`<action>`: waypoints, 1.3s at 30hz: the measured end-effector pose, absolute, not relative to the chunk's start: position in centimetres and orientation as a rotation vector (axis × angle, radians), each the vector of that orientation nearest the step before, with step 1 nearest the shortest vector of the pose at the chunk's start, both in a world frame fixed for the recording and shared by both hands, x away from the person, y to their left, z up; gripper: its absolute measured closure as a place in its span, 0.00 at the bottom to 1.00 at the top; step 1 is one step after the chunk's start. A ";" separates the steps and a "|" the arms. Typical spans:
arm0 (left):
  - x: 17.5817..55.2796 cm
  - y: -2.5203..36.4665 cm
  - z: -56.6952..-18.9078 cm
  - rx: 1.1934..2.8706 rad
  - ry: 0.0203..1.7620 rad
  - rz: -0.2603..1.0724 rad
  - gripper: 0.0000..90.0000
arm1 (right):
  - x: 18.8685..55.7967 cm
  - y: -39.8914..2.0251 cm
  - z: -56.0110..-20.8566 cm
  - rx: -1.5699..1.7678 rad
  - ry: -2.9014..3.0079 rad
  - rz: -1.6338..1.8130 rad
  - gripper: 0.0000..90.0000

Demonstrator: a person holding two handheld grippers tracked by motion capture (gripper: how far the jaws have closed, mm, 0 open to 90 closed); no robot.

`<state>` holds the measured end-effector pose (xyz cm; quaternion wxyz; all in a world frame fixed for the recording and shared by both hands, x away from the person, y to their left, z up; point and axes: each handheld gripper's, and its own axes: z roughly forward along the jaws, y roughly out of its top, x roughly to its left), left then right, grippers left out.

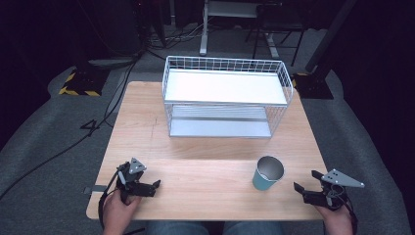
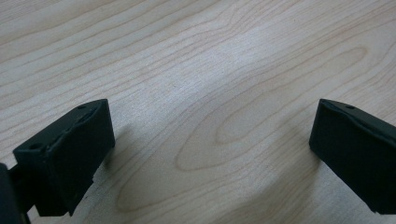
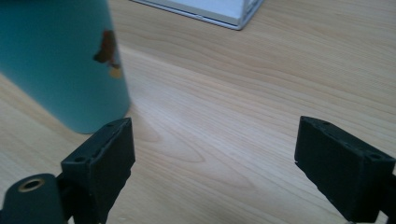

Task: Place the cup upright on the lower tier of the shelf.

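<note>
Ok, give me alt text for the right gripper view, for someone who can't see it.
A teal cup stands on a light wooden table at the upper left, just beyond the left jaw of the open right gripper, with nothing between the two black jaws. The corner of a white wire rack sits at the top edge.

Both hands sit low at the near edge, one at each corner. The left hand grips the left gripper, which points toward the middle — its jaws stand wide apart with nothing between them. The right hand holds the right gripper, aimed leftward, jaws likewise spread and empty — its grey plate on top.
</note>
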<state>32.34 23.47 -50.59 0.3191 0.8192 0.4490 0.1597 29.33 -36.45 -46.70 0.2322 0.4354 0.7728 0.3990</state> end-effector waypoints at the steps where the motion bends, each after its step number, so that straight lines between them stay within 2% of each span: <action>1: 32.3 23.5 -50.6 2.153 1.181 0.419 0.01 | 29.1 -36.0 -46.6 1.180 2.144 1.095 0.14; 22: 32.3 23.5 -50.6 2.154 1.181 0.420 0.01 | 27.8 -31.7 -46.2 1.091 2.257 1.166 0.14; 39: 32.4 23.4 -50.6 2.156 1.183 0.421 0.01 | 29.8 -28.4 -47.8 1.091 2.320 1.195 0.11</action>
